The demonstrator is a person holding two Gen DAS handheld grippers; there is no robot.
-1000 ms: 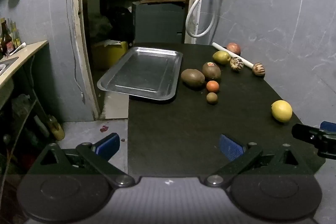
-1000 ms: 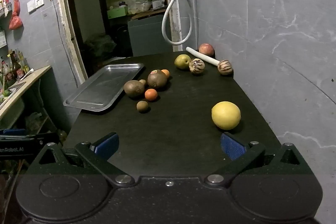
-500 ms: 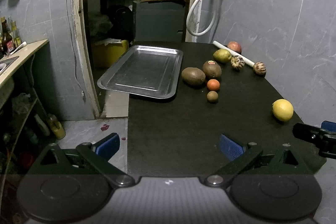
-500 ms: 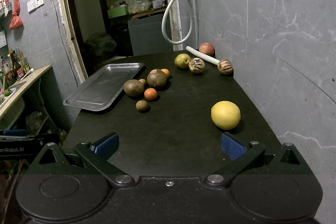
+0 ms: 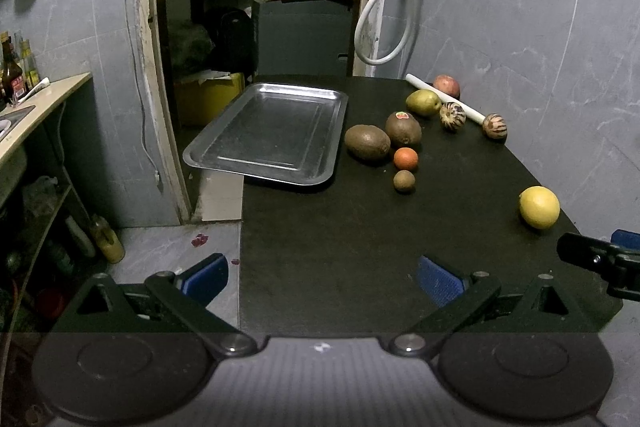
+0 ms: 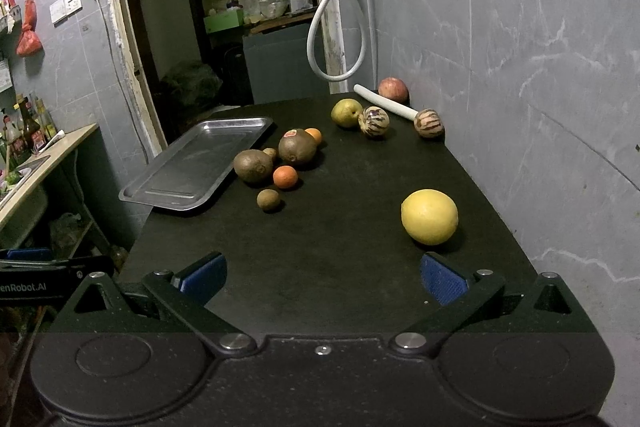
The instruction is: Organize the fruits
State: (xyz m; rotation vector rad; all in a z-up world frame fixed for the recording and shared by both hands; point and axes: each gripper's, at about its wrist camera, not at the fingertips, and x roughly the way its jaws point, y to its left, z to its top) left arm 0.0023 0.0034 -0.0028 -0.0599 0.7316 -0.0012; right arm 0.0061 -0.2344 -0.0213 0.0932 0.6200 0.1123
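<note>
Both fingers pairs gape empty; yellow citrus just ahead of right fingers looks firm, smooth, best gripped across its middle.

Dim indoor scene, cool grey cast in both views. Light seems to come from above/front: the metal tray shows soft sheen, no hard glare. The yellow fruit is the brightest thing, w/ a short soft shadow at its base. The black bench swallows detail; the doorway behind is v. dark, shelves murky. Strong fisheye bend: wall lines & door frame curve, corners vignette to black. The lower strip of each frame is darker, over each hand-held gripper body. Focus OK mid-frame, softer and a bit noisy at the edges; no motion blur.
</note>
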